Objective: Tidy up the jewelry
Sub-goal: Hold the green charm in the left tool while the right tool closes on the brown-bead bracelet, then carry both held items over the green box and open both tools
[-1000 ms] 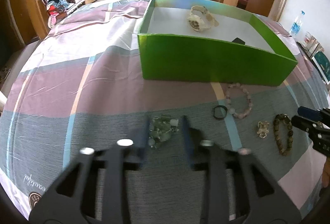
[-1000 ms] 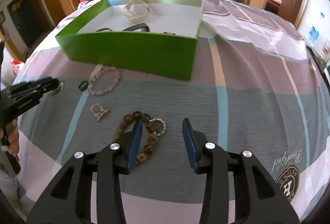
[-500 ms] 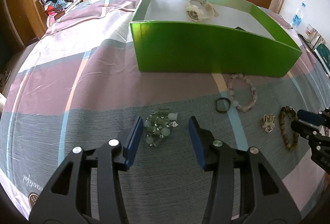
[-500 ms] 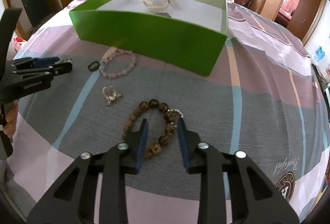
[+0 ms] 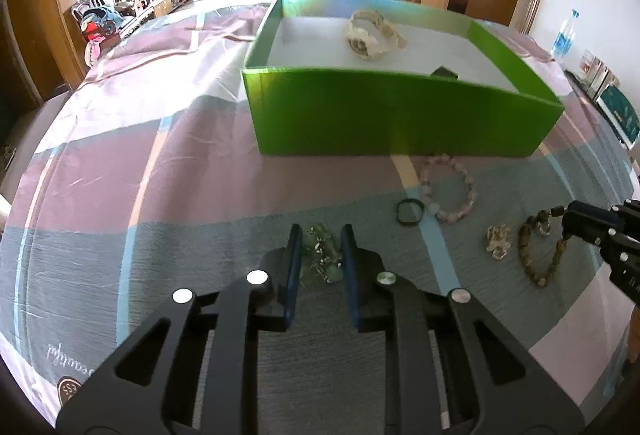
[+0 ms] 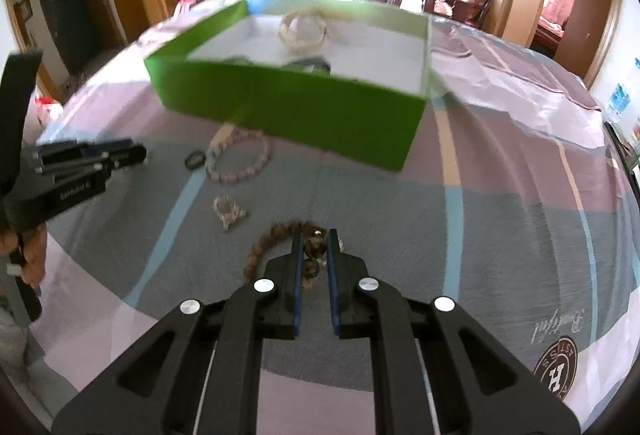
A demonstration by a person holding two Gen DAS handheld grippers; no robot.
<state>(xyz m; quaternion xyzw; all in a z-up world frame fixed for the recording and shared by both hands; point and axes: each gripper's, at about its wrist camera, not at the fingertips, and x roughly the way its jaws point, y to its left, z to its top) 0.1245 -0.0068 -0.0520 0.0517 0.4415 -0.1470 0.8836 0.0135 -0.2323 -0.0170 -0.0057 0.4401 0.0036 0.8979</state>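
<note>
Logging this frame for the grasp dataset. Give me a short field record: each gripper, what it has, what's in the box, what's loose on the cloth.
left gripper: closing on green bead bracelet
right gripper: shut on brown bead bracelet
green box: holds cream watch, plus a dark item, mostly hidden
loose on cloth: pink bead bracelet, black ring, small clear trinket

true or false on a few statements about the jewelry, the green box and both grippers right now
1. A pale watch lies inside the green box. True.
2. The right gripper is shut on the brown bead bracelet. True.
3. The pink bead bracelet is in the box. False: it lies on the tablecloth in front of it.
4. The left gripper is over the black ring. False: its jaws are closing around the green bead piece.
</note>
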